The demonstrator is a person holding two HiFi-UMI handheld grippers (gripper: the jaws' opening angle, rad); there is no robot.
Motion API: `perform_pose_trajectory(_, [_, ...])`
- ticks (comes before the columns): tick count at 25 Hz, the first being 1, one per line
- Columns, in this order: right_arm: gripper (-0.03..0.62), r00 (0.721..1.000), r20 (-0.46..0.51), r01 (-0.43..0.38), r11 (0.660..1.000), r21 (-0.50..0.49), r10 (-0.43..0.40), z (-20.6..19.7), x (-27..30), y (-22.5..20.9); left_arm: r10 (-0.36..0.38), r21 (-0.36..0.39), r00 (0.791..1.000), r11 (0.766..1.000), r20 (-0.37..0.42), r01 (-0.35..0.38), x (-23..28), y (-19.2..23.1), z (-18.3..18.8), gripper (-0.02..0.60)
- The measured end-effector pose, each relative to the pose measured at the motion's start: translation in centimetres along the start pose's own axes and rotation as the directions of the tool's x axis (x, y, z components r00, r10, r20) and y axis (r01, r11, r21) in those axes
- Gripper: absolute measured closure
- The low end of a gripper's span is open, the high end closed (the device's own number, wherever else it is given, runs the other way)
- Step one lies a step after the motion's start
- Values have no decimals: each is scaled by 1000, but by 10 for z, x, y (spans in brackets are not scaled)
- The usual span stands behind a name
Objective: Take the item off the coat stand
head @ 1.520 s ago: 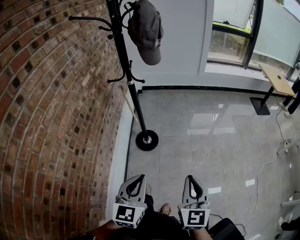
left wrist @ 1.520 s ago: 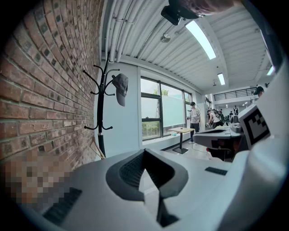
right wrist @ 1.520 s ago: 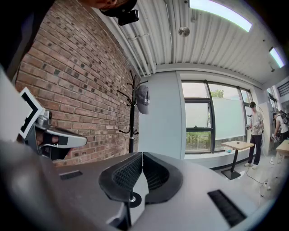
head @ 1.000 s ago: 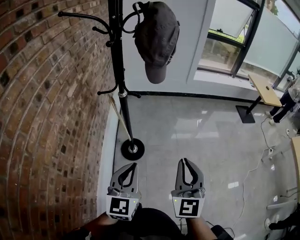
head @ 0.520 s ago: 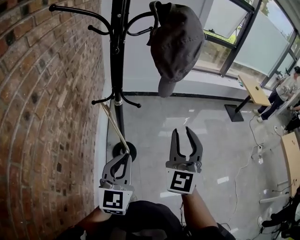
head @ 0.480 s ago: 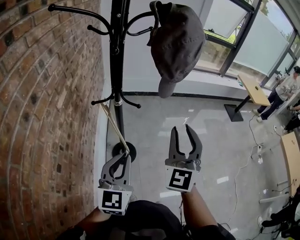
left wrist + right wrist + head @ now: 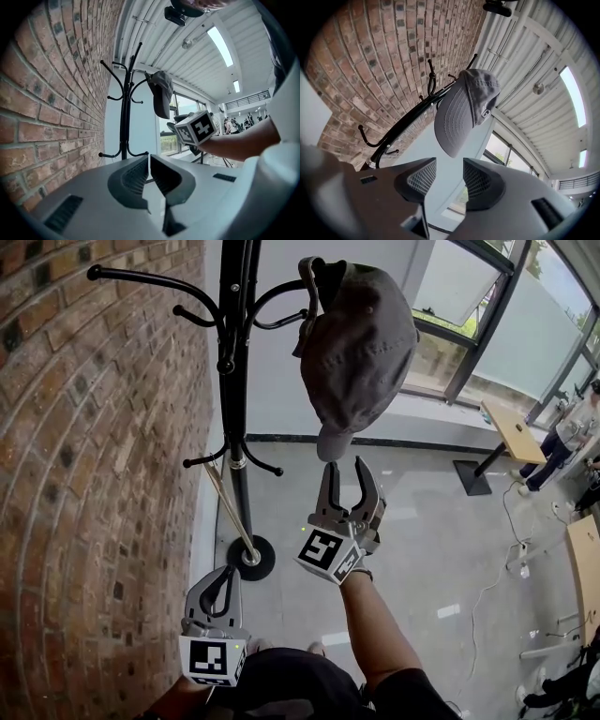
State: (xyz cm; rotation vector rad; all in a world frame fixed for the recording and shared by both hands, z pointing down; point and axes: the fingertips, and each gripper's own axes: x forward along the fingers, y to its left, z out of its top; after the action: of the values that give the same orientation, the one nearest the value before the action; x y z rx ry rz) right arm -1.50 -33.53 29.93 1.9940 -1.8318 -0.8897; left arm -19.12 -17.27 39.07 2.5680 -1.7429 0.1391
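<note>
Brick wall (image 7: pixel 94 474), glossy floor (image 7: pixel 422 549), windows (image 7: pixel 553 324), wooden desk (image 7: pixel 516 432), seemingly a person (image 7: pixel 572 432) beside it.

Shells on left gripper (image 7: pixel 228 577) and right gripper (image 7: pixel 345 466) are grey moulded plastic with curved jaws and dark grid-textured pads (image 7: pixel 423 179). Each carries a white marker cube (image 7: pixel 323 551) printed with black squares. Person wears a black short sleeve (image 7: pixel 405 692).

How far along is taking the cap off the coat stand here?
Done: nothing removed; the grey cap hangs on an upper hook of the coat stand. In hand: the right claw is raised just under the brim, jaws opening, nothing between them. The left claw is shut and low. Left: grip the cap, lift it off the hook.
</note>
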Motion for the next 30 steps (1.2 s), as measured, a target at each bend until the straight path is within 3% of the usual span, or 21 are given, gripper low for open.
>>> perform_pose_trajectory(10, [437, 986, 148, 71, 997, 32, -75, 22, 5, -15, 34, -4, 999, 999, -18, -34, 8, -1, 0, 555])
perform_pose_trajectory(17, [441, 954, 266, 135, 990, 36, -140, 42, -18, -47, 27, -5, 1000, 1000, -3, -27, 16, -6, 2, 555])
perform_pose_trajectory(22, [553, 953, 260, 136, 987, 85, -154, 42, -32, -73, 17, -5, 1000, 1000, 0, -17, 20, -12, 4, 555])
perform_pose_trajectory(24, [559, 955, 244, 127, 976, 176, -168, 41, -35, -81, 10, -5, 1000, 1000, 4, -10, 22, -14, 4, 555])
perform_pose_trajectory(27, [560, 950, 246, 86, 921, 380, -190, 46, -40, -96, -2, -9, 1000, 1000, 4, 2, 24, -18, 4, 555])
perform_pose_trajectory(30, [560, 944, 281, 30, 892, 452, -174, 62, -42, -112, -11, -19, 1000, 1000, 8, 11, 24, -22, 5, 555])
